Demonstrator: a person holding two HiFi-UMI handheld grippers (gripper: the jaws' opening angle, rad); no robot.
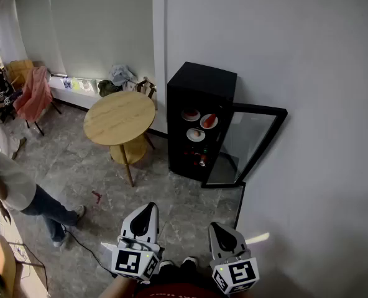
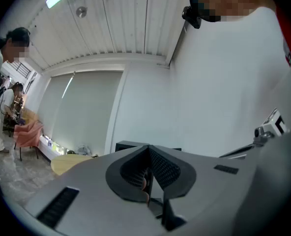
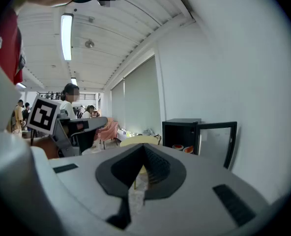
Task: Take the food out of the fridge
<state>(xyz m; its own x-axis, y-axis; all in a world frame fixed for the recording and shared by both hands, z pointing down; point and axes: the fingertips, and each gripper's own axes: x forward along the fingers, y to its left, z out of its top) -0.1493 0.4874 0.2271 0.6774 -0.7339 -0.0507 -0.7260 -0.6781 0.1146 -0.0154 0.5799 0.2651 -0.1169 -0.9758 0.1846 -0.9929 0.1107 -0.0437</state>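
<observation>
One black fridge stands against the white wall. Its single glass door is swung wide open on the side away from the table. Inside the fridge, three white plates of food show on the upper shelves: one plate highest, a second just beside it towards the door, and a third below them. All three carry something reddish. Lower in the fridge sits another red thing, too small to tell what it is.

One round wooden table stands just beside the fridge, on the side opposite the door. Beyond the table, well apart from the fridge, one chair draped in pink cloth stands by the window. One person in a white top and jeans stands well away from the fridge on the table's side.

Two grippers are held in front of the fridge, well apart from it and aimed roughly towards it. The left gripper has its jaws together with nothing between them, as the left gripper view shows. The right gripper is likewise closed and empty. Each gripper has one cube, so there are two cubes. Each bears black-and-white square markers, and these are patterns rather than words
</observation>
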